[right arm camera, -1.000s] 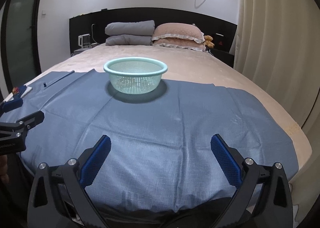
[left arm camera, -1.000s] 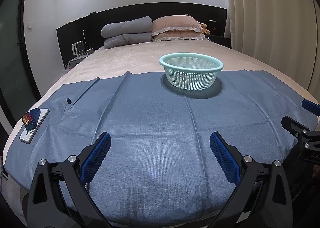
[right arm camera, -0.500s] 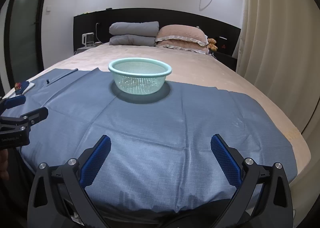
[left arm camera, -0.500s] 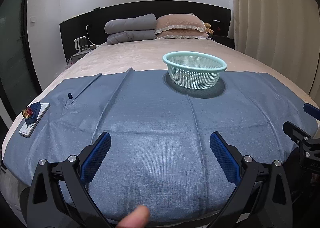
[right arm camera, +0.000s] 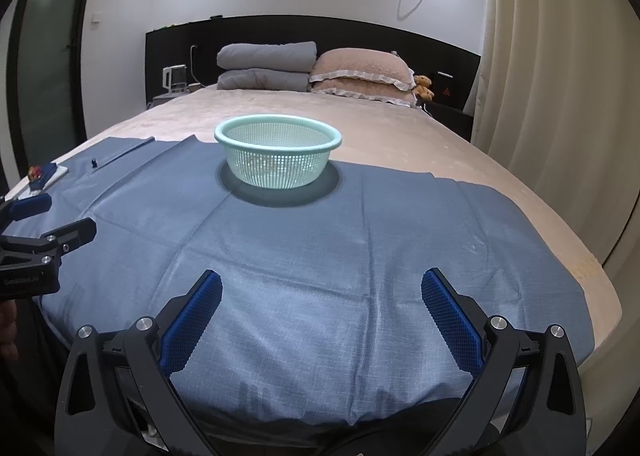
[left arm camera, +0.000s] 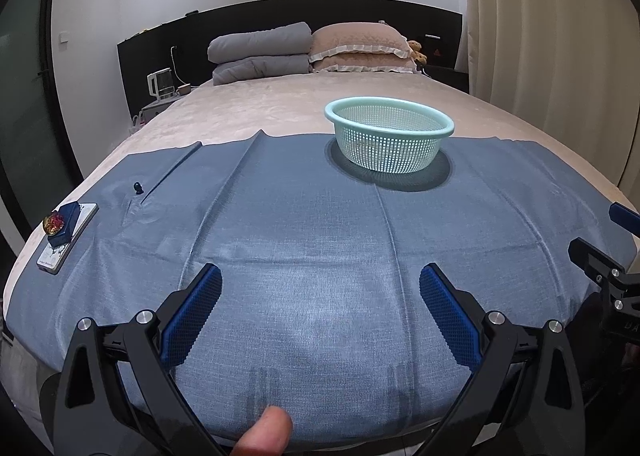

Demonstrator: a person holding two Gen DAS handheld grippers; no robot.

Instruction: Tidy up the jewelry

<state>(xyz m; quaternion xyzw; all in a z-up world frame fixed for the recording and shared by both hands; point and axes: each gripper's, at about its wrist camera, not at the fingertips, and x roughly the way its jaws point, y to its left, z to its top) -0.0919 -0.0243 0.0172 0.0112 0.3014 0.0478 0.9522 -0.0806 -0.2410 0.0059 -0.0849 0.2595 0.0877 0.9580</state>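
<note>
Jewelry (left arm camera: 54, 221), a red-and-gold piece, sits on a small blue box (left arm camera: 66, 223) that rests on a flat white slab (left arm camera: 70, 242); detail of the piece is too small to resolve. Landmark: the mint-green basket (left arm camera: 390, 135), a perforated round bowl standing upright on the blue cloth (left arm camera: 320, 256) spread over the foot of the bed (left arm camera: 260, 111). The jewelry lies far to the left of the basket and nearer the camera, at the left edge of the cloth. A small dark knob-like item (left arm camera: 137, 187) lies on the cloth between the box and the basket, close to the box; its identity cannot be determined. Behind the basket, grey folded bedding (left arm camera: 260, 51) and pink pillows (left arm camera: 360, 47) are stacked against the black headboard (left arm camera: 320, 11). Left tongs (left arm camera: 320, 296): spread wide, holding nothing, positioned above the near edge of the cloth, in front of the basket and slightly to its left. Right tongs (right arm camera: 322, 296): spread wide, holding nothing, in front of the basket and to its right. A fingertip (left arm camera: 266, 434) shows at the bottom edge of the left wrist view.
</note>
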